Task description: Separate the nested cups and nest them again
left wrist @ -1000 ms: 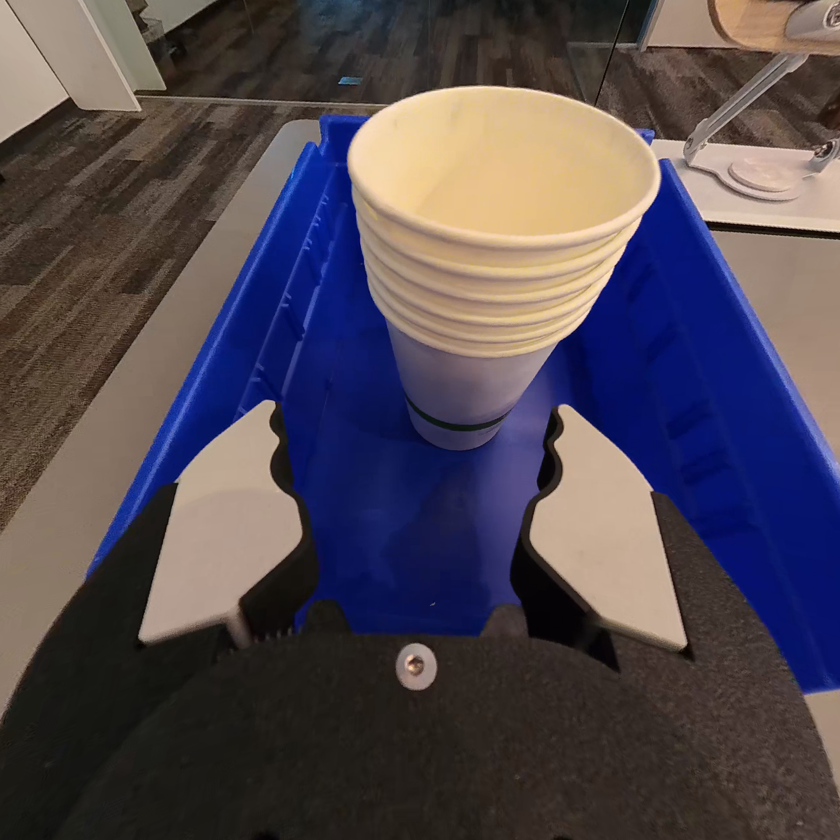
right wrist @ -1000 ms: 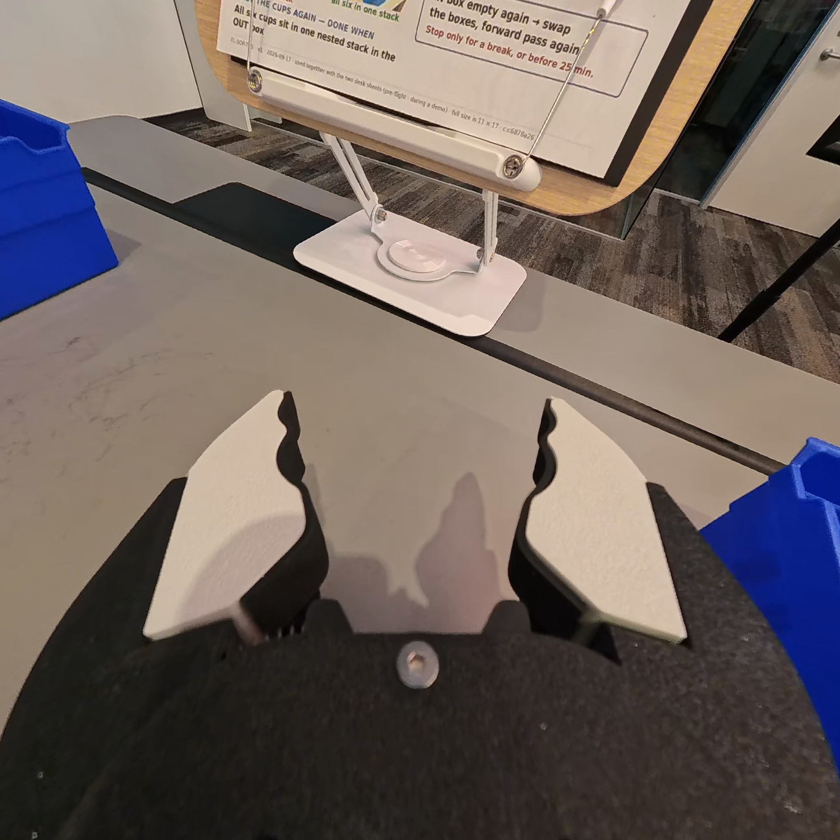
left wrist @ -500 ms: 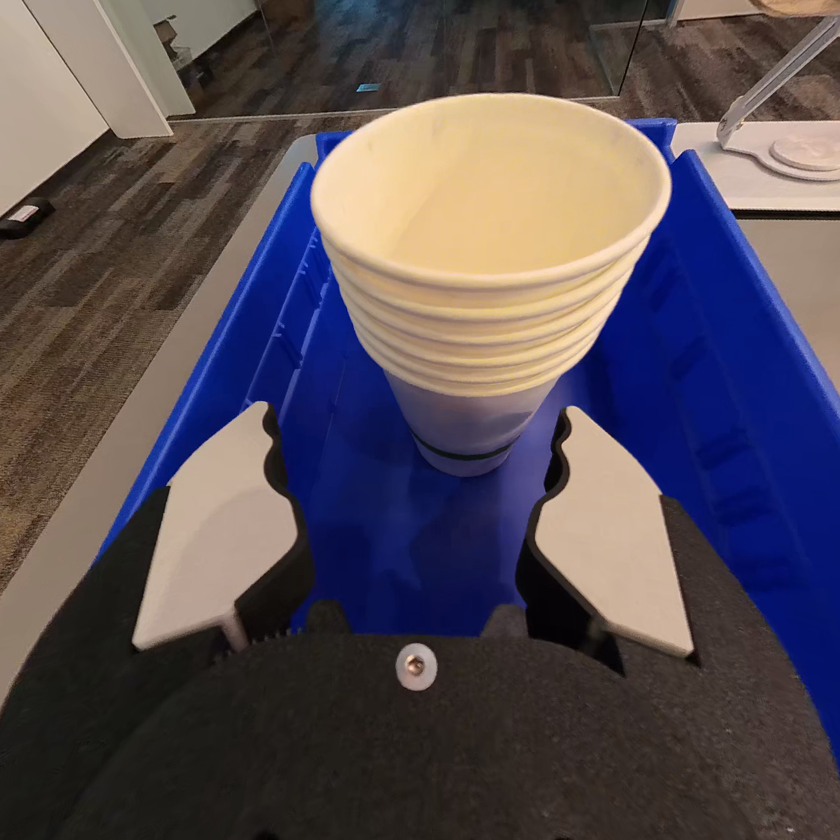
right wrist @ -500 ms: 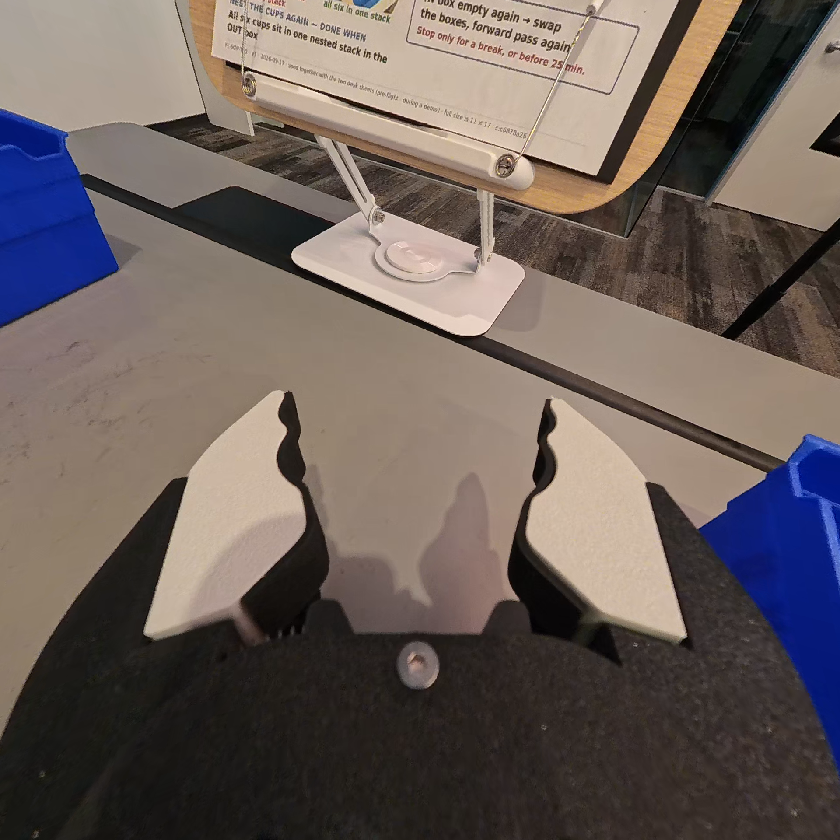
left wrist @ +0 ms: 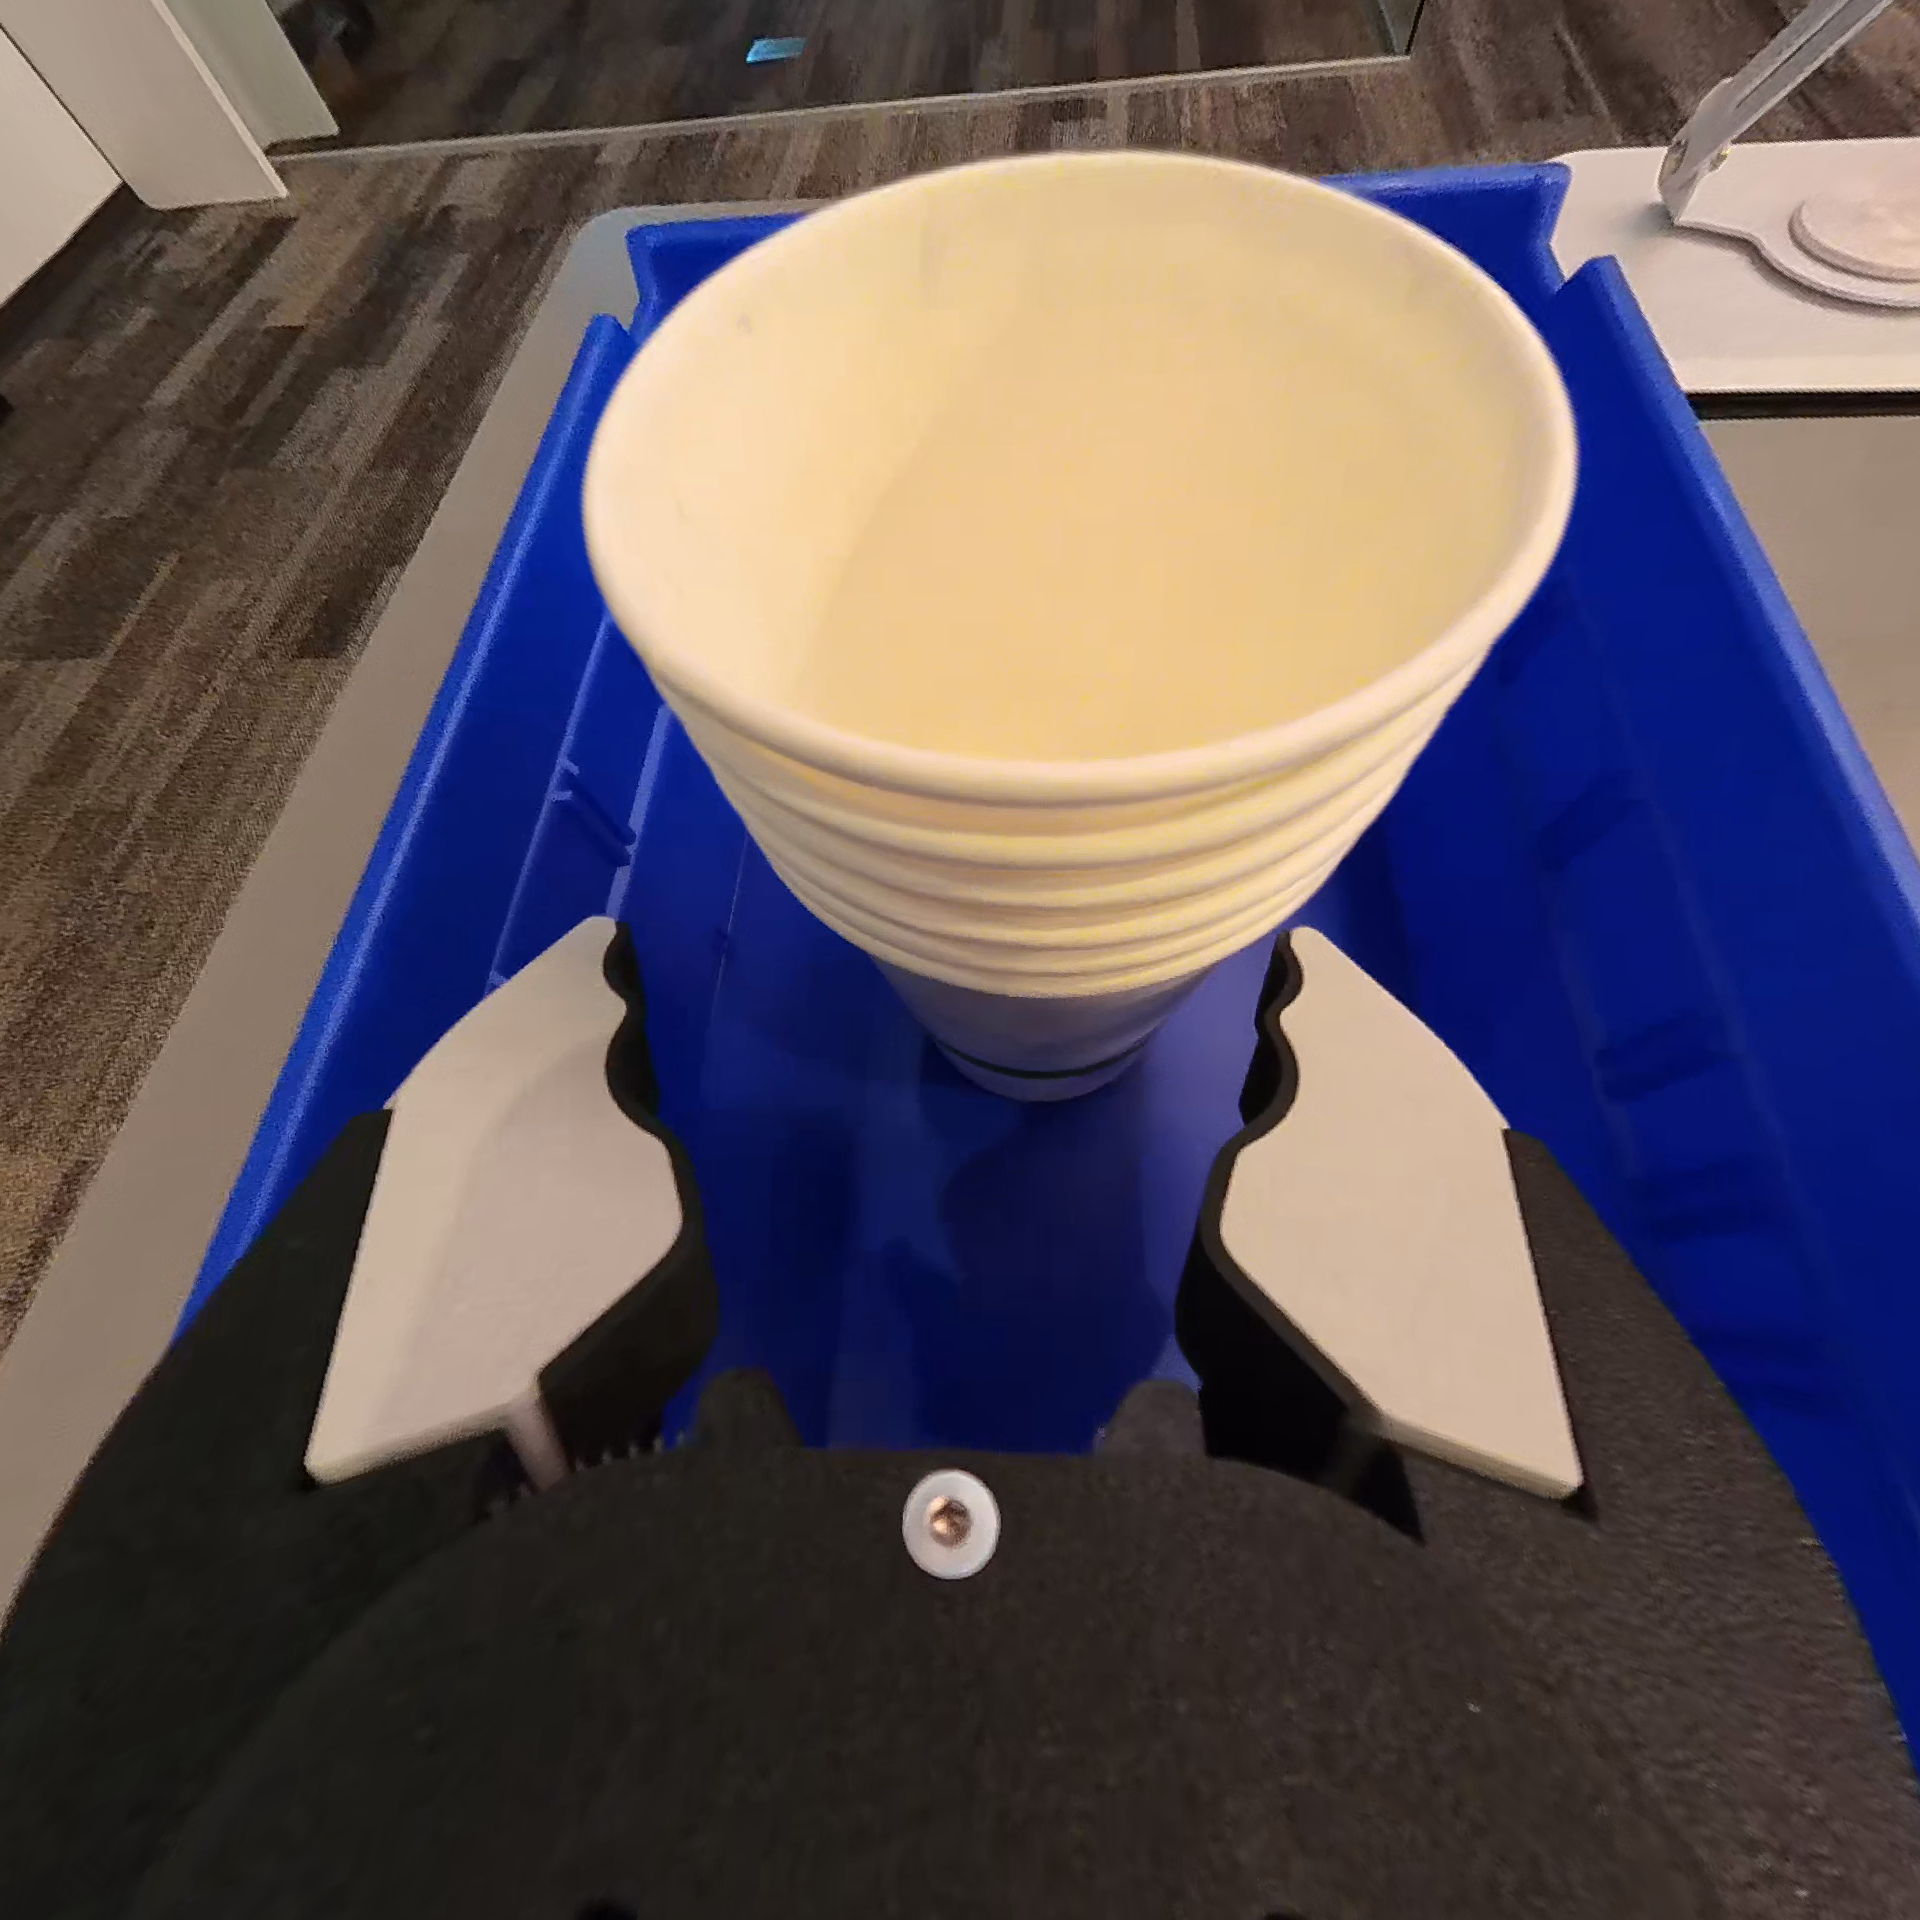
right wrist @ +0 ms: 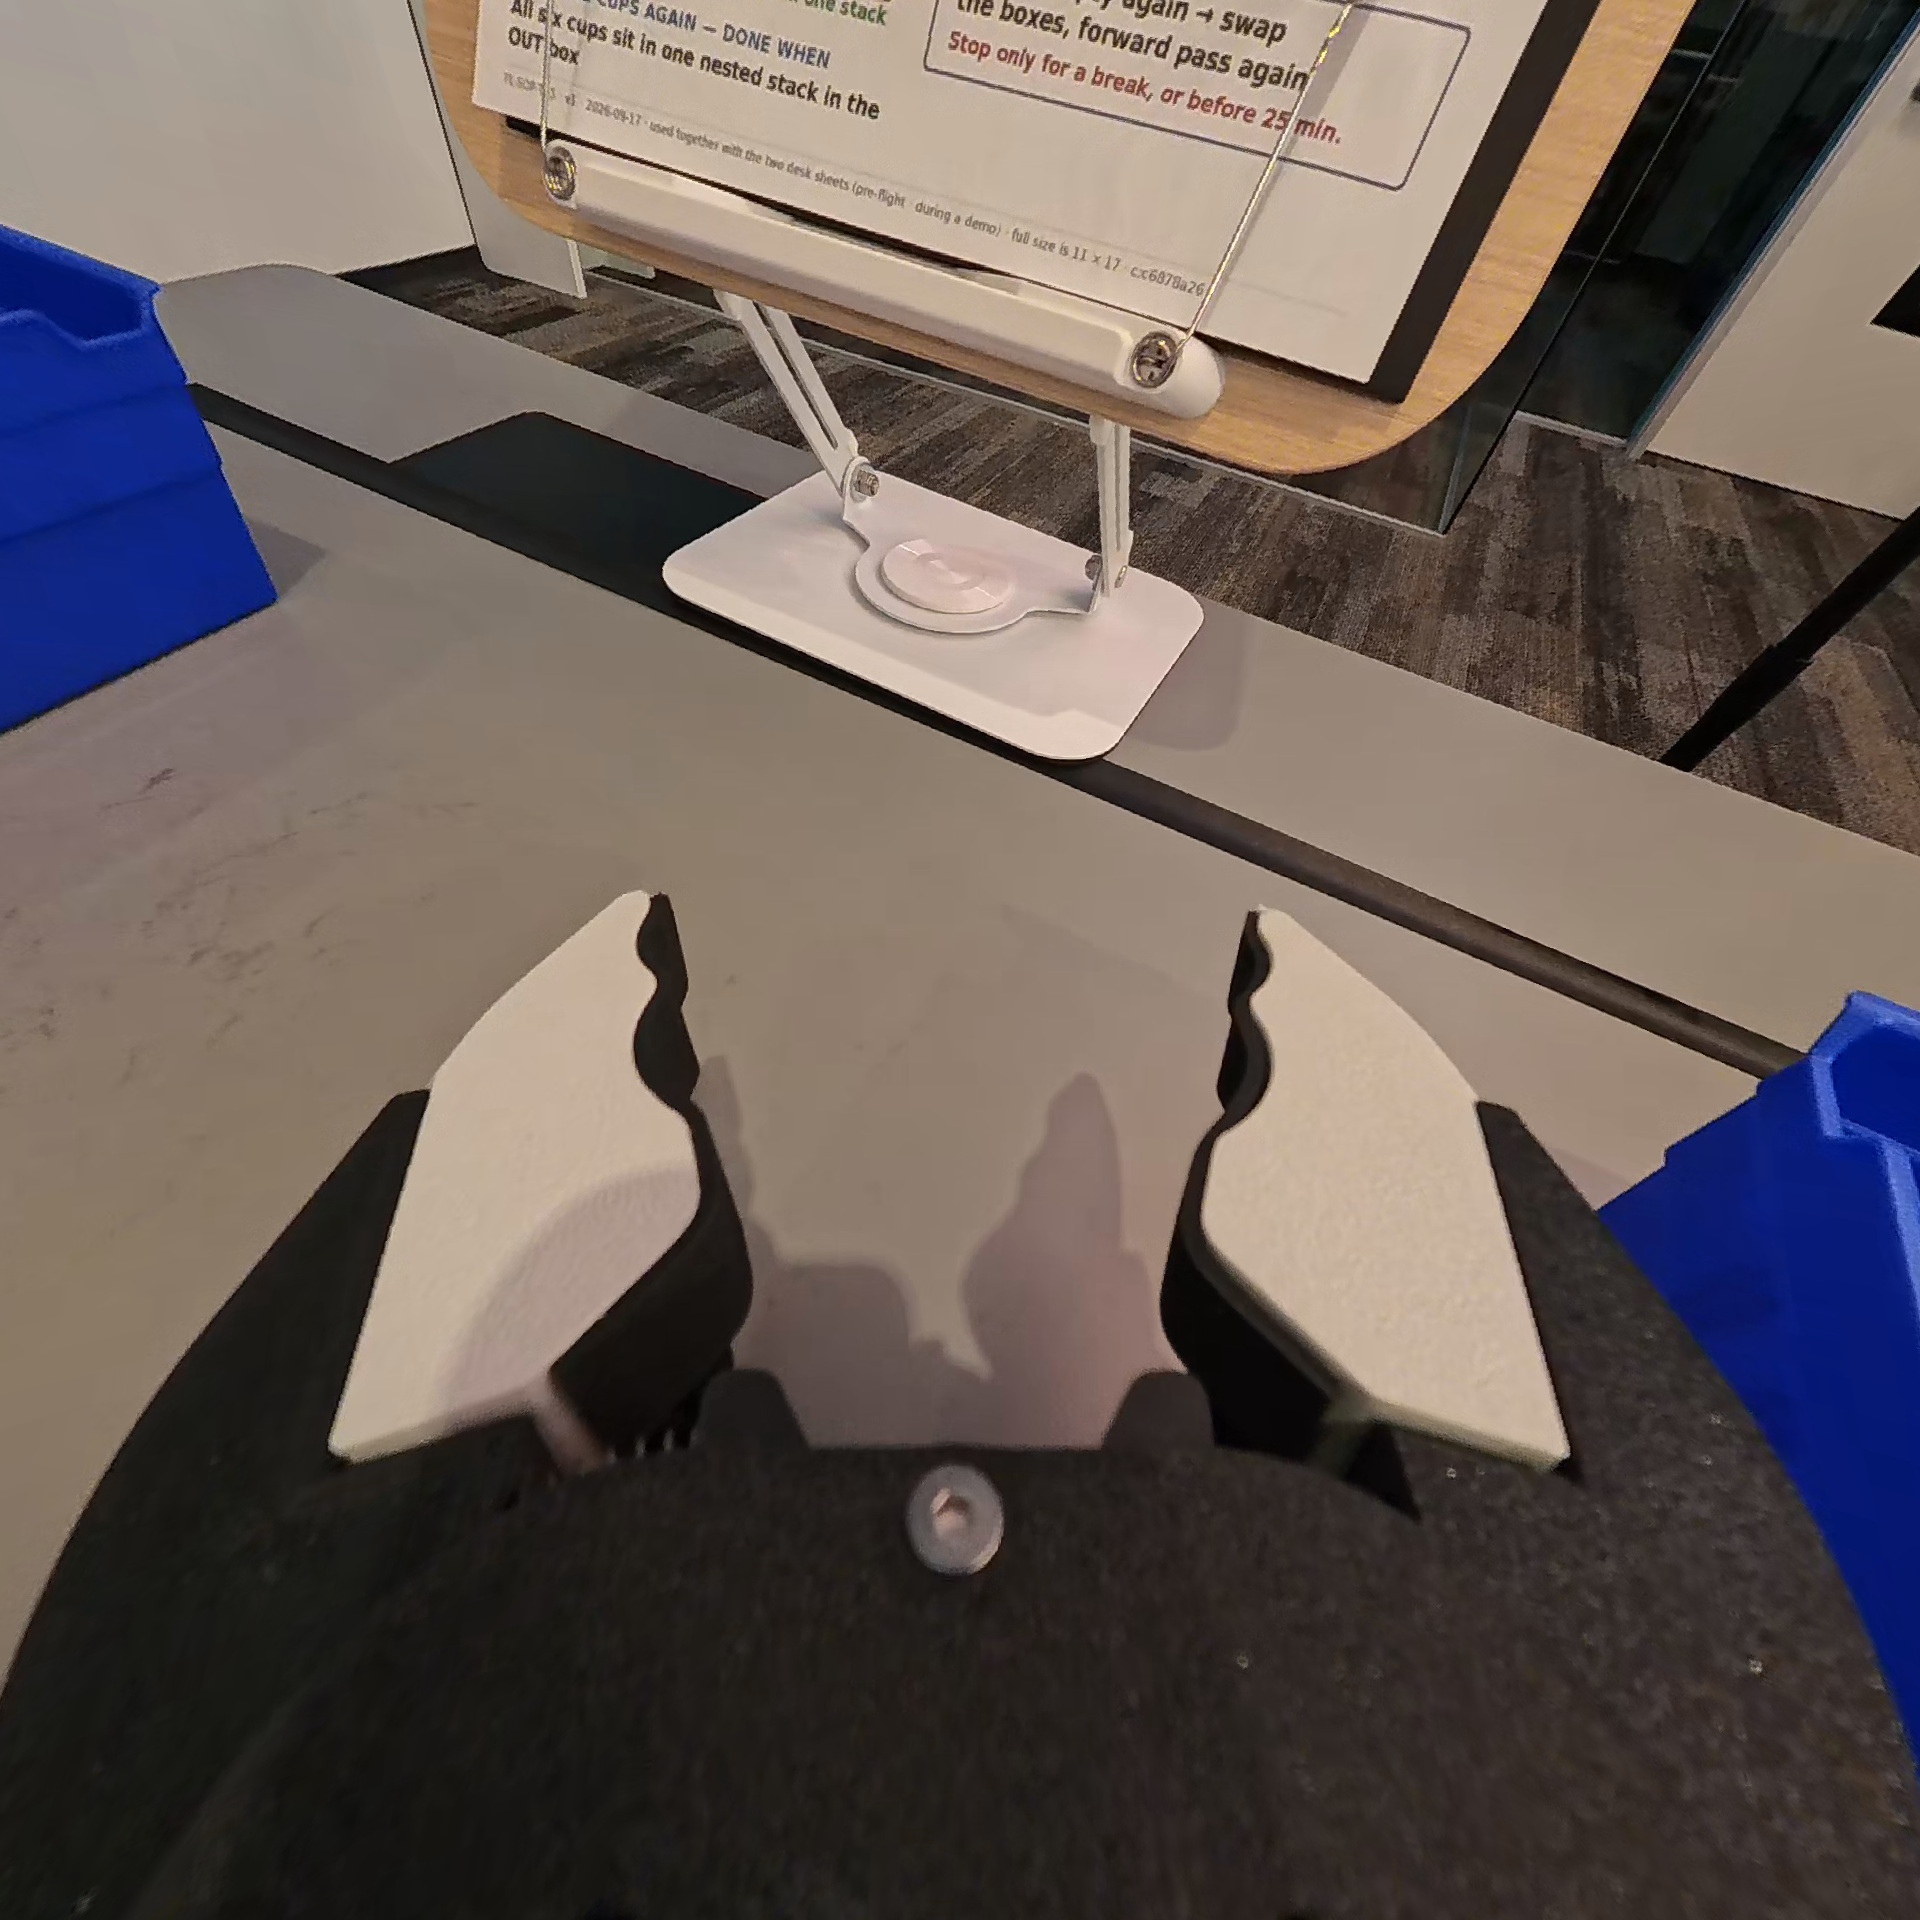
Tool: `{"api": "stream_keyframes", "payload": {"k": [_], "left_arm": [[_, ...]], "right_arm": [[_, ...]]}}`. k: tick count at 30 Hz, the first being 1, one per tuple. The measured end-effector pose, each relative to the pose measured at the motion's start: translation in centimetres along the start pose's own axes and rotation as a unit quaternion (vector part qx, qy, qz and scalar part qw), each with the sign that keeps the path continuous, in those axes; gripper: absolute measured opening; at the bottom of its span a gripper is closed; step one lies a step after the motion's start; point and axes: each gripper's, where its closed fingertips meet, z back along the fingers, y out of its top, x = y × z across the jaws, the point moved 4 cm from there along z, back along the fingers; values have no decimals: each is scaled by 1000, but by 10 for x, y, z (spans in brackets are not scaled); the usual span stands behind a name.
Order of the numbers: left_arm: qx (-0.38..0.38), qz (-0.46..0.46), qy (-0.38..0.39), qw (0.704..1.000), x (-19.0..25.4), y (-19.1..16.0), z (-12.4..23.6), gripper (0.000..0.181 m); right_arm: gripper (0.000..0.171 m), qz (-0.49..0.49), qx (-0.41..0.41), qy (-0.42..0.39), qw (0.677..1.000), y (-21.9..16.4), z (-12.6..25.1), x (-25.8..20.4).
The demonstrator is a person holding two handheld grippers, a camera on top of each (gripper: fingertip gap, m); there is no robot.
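Note:
A stack of several nested cream paper cups (left wrist: pixel 1070 831) stands upright inside a blue bin (left wrist: pixel 1621 935) in the left wrist view. The bottom cup has a dark band near its base. My left gripper (left wrist: pixel 951 997) is open and empty, low in the bin, its fingertips just short of the stack's lower part on either side. My right gripper (right wrist: pixel 951 956) is open and empty above the bare grey table (right wrist: pixel 312 883), far from the cups.
A white stand (right wrist: pixel 935 623) with a wooden board and a printed sheet sits at the table's far edge. One blue bin (right wrist: pixel 94 499) is at the left and another blue bin (right wrist: pixel 1808 1299) at the right of the right wrist view. Floor lies beyond the table's left edge.
My left gripper has moved forward and down toward the cup stack, which now looms larger between the fingertips. My right gripper has shifted slightly and stays open.

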Motion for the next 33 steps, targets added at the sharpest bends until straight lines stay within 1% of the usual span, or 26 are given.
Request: {"api": "stream_keyframes", "payload": {"k": [3,6,10,14,17,33], "left_arm": [[-4,8,-9,1000,3,3,-1,114],[-2,3,-2,1000,4,9,-1,113],[-20,-2,2,1000,6,8,-9,115],[-16,8,-2,1000,8,13,-13,114],[-28,5,-1,1000,8,12,-17,114],[-15,-1,10,1000,10,23,-33,113]], "right_arm": [[99,0,0,0,1000,0,0,0],[99,0,1,1,1000,0,0,1],[99,-1,2,2,1000,1,1,1],[99,-1,3,3,1000,1,1,2],[99,-2,2,3,1000,1,1,3],[99,0,4,6,1000,2,1,3]]}}
